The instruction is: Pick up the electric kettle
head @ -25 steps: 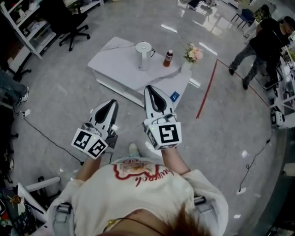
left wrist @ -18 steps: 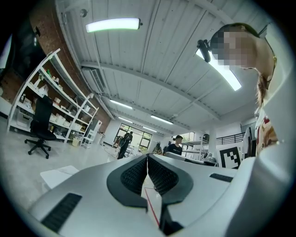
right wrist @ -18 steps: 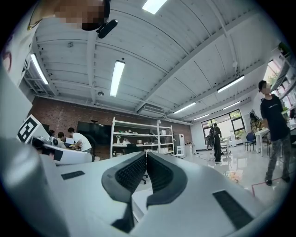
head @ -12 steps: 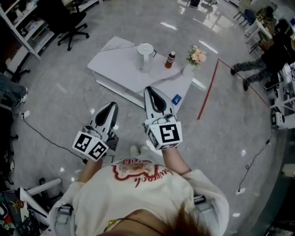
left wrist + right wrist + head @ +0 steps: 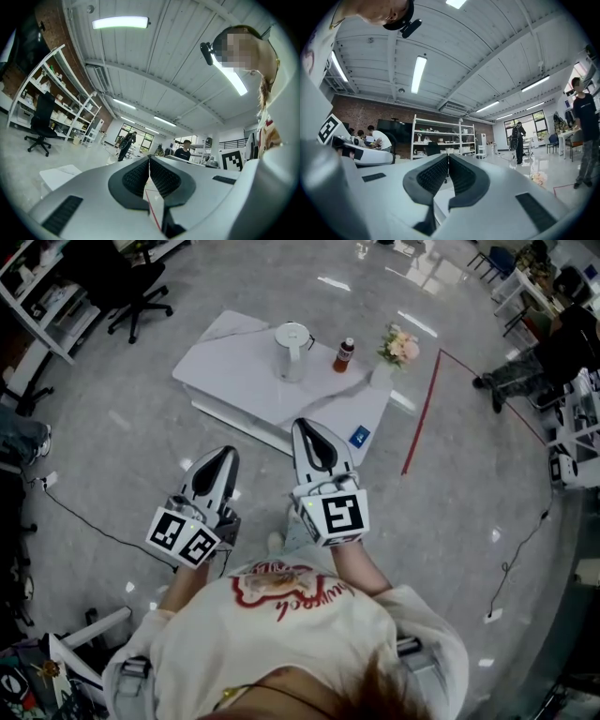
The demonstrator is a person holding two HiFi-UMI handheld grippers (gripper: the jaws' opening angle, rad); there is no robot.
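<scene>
The white electric kettle [image 5: 292, 350] stands upright on a low white table [image 5: 234, 362] some way ahead of me in the head view. Both grippers hang in the air well short of the table, pointing toward it. My left gripper [image 5: 223, 455] is shut and empty, its dark pads meeting at the tip [image 5: 149, 157]. My right gripper [image 5: 307, 426] is shut too, with nothing between its pads [image 5: 448, 156]. Neither gripper view shows the kettle.
A small brown bottle [image 5: 344, 354] and a vase of pink flowers [image 5: 397, 346] stand right of the kettle. A blue card [image 5: 358, 436] lies at the table's near corner. A red floor line [image 5: 422, 413], an office chair [image 5: 131, 296], a floor cable [image 5: 84, 517] and bystanders [image 5: 553, 352] surround the area.
Both grippers stay shut and keep their pose in front of me. The bystander at the right has walked toward the picture's edge, and the table has shifted slightly left in view.
</scene>
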